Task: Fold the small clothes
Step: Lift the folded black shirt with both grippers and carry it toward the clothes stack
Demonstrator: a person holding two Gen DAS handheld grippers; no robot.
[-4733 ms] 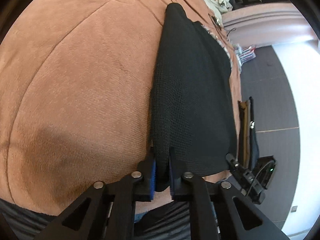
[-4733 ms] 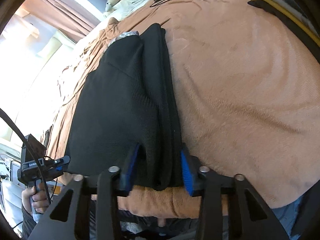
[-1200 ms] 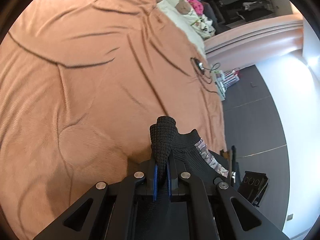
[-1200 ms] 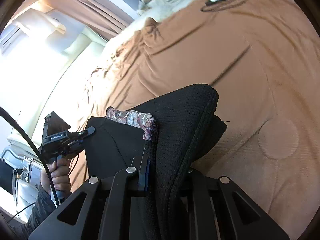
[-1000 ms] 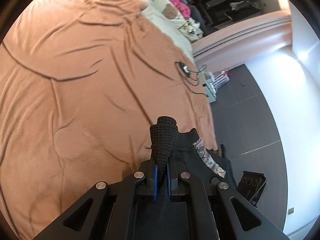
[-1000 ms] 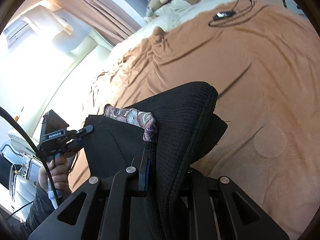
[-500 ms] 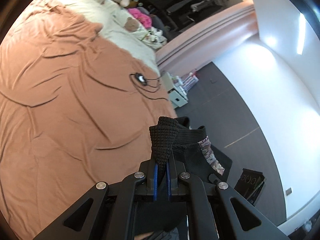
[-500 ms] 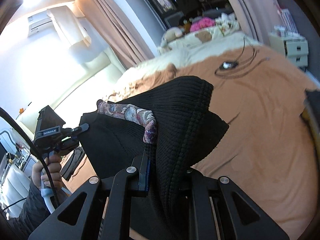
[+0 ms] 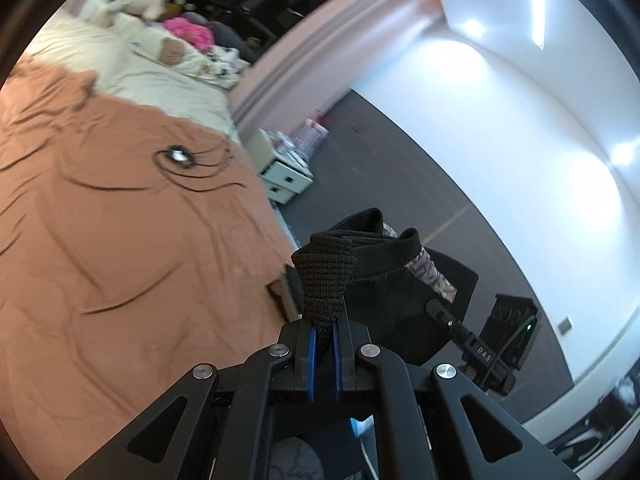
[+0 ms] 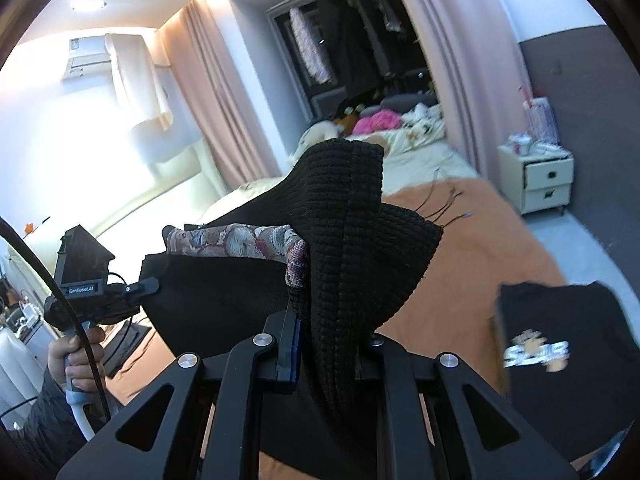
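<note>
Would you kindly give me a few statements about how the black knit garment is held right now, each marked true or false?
1. The left gripper is shut on the black knit garment. True.
2. The right gripper is open and holds nothing. False: it is shut on the same garment.
3. The garment lies flat on the brown blanket. False: it is lifted, hanging between the two grippers.
4. A patterned band shows along the garment's edge. True.
5. A white nightstand stands beside the bed. True.
</note>
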